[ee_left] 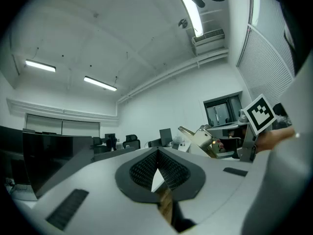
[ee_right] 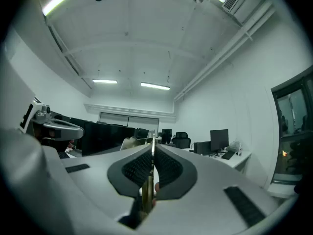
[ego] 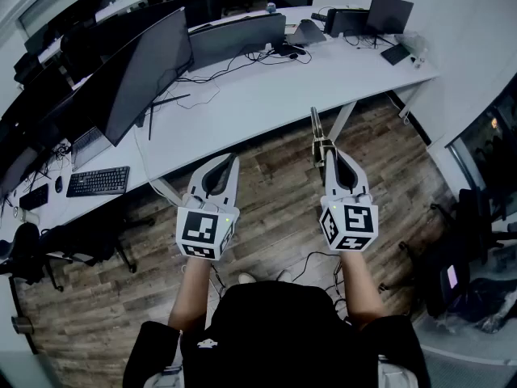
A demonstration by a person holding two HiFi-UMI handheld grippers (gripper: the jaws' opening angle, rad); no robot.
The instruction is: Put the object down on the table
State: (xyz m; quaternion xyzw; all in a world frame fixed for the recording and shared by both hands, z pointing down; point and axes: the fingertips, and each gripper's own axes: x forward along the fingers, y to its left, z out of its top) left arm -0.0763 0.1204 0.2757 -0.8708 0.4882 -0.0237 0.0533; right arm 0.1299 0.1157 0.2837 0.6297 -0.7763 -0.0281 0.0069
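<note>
Right claw [ego: 329, 153] clamped on thin metal object [ego: 317, 132], level, over floor short of worktop [ego: 266, 95], presumably for set-down; left claw [ego: 233, 162] closed, empty.

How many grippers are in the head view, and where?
2. The left gripper is centre-left over the floor, shut with nothing in it. The right gripper is beside it, shut on a thin metal object. Neither is hidden.

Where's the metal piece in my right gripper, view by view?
Head view: metal piece juts from the right gripper, centre.
Left gripper view: right of centre.
Right gripper view: edge-on between the jaws, bottom centre.
Shared landmark: the white desk.
</note>
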